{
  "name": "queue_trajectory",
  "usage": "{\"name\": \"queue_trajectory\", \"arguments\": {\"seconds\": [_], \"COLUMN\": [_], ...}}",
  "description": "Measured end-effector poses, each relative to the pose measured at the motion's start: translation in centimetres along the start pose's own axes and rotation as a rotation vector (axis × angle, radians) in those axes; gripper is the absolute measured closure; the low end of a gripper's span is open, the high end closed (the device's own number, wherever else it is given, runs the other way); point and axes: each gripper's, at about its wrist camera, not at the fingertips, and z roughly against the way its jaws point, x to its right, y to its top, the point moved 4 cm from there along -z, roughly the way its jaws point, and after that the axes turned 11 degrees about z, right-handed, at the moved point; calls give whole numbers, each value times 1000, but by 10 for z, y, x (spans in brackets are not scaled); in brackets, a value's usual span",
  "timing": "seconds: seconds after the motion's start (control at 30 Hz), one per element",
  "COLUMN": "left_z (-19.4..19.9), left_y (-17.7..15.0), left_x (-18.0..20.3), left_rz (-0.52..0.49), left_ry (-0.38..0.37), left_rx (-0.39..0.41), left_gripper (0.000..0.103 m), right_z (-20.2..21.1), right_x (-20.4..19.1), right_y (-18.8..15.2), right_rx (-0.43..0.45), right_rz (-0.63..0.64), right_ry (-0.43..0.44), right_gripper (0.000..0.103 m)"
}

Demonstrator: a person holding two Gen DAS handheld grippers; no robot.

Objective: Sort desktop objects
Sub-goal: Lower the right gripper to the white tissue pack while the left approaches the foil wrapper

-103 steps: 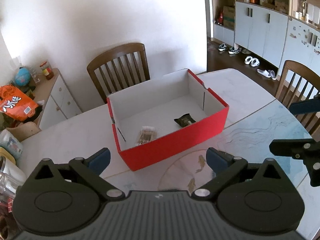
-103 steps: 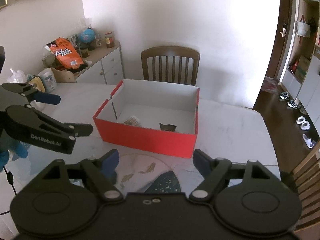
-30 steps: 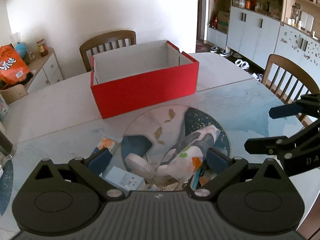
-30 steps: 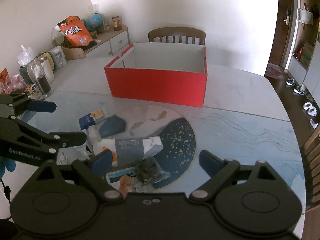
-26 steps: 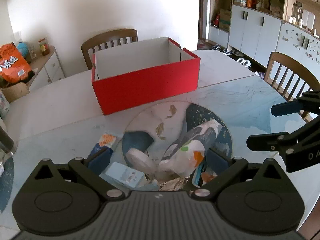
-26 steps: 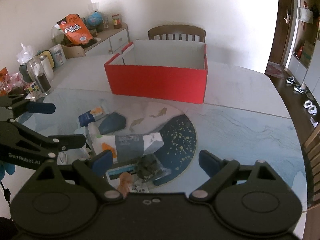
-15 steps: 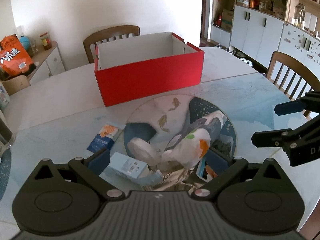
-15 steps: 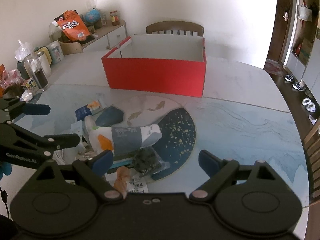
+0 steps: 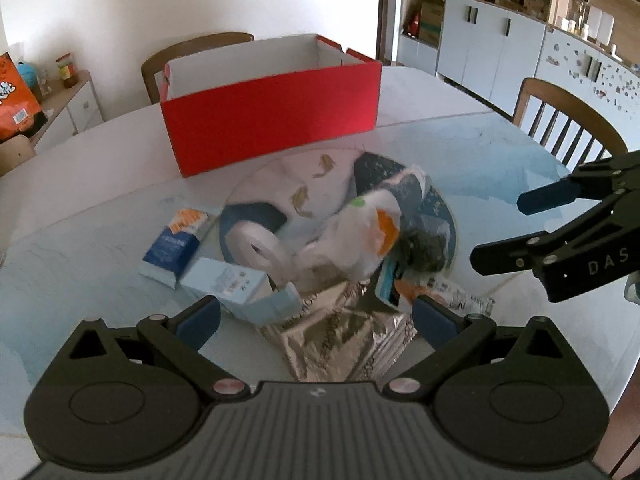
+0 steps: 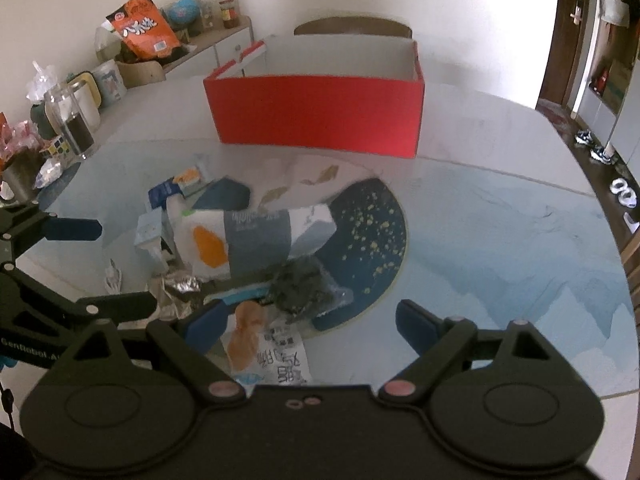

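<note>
A red box (image 9: 272,112) (image 10: 316,112) with a white inside stands at the far side of the table. In front of it lies a heap of desktop items: a white roll of tape (image 9: 256,246), a blue and white carton (image 9: 174,246), a pale blue box (image 9: 224,284), a white, grey and orange packet (image 9: 360,236) (image 10: 236,240), a crumpled silver foil pack (image 9: 344,340), a dark bag (image 10: 302,284) and a printed wrapper (image 10: 268,356). My left gripper (image 9: 316,318) hangs open over the foil pack. My right gripper (image 10: 310,322) is open above the wrapper and dark bag.
A round fish-pattern mat (image 10: 360,220) lies under the heap. Jars and packets (image 10: 76,120) crowd the table's left edge, with a sideboard (image 10: 224,44) behind. Wooden chairs (image 9: 568,120) stand at the right and behind the box (image 9: 196,50).
Both grippers have pulled back from the red box and dropped lower toward the heap, which now fills the near field. Both stay open.
</note>
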Motion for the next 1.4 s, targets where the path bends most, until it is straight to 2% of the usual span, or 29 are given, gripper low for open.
{"name": "queue_trajectory", "arguments": {"seconds": [0.2, 0.37, 0.77, 1.1, 1.33, 1.4], "left_z": [-6, -11, -27, -42, -47, -48], "left_y": [-10, -15, -7, -6, -4, -4], "left_x": [-6, -15, -20, -22, -26, -26], "left_rz": [34, 129, 221, 285, 313, 316], "left_ry": [9, 2, 33, 17, -1, -6], "left_rx": [-17, -53, -100, -139, -146, -147], "left_gripper": [1, 1, 1, 3, 10, 12], "right_z": [-8, -15, -32, -50, -56, -56], "right_x": [-5, -10, -23, -39, -40, -41], "right_y": [-6, -12, -19, -25, -25, -24], "right_rx": [-22, -43, -79, -104, -103, -99], "right_rz": [7, 17, 60, 139, 128, 127], "right_ry": [13, 24, 39, -12, -11, -11], "right_gripper": [13, 13, 15, 24, 27, 33]}}
